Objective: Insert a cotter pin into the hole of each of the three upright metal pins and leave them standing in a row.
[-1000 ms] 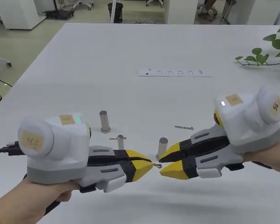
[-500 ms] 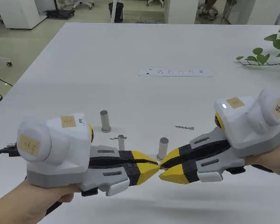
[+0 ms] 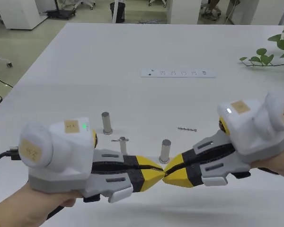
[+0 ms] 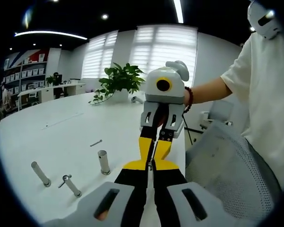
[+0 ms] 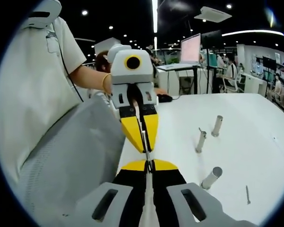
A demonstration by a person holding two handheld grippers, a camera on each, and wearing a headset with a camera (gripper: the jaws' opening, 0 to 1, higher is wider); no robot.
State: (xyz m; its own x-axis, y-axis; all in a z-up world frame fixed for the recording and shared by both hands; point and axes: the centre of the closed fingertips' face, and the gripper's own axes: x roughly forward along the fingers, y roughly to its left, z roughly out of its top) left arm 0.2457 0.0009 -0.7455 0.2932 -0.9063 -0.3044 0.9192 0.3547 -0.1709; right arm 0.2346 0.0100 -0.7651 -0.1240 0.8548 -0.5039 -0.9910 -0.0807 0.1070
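Observation:
Three upright metal pins stand in a row on the white table: the far one [image 3: 105,123], the middle one [image 3: 123,144] with a cotter pin through its top, and the near one [image 3: 165,150]. Just in front of the near pin, my left gripper [image 3: 159,171] and right gripper [image 3: 168,170] meet tip to tip above the table. A thin cotter pin [image 5: 146,152] spans the short gap between their tips, and both grippers are shut on it. In the left gripper view the shut left gripper [image 4: 151,163] faces the right gripper [image 4: 154,157] head on.
A loose cotter pin [image 3: 186,128] lies on the table right of the row. A white power strip [image 3: 176,73] lies further back, and a potted plant [image 3: 274,47] trails at the far right edge. A person in a white shirt holds the grippers.
My right gripper was open around the tip of the cotter pin held by the left gripper; it has moved in and shut on it. Both grippers have sunk slightly.

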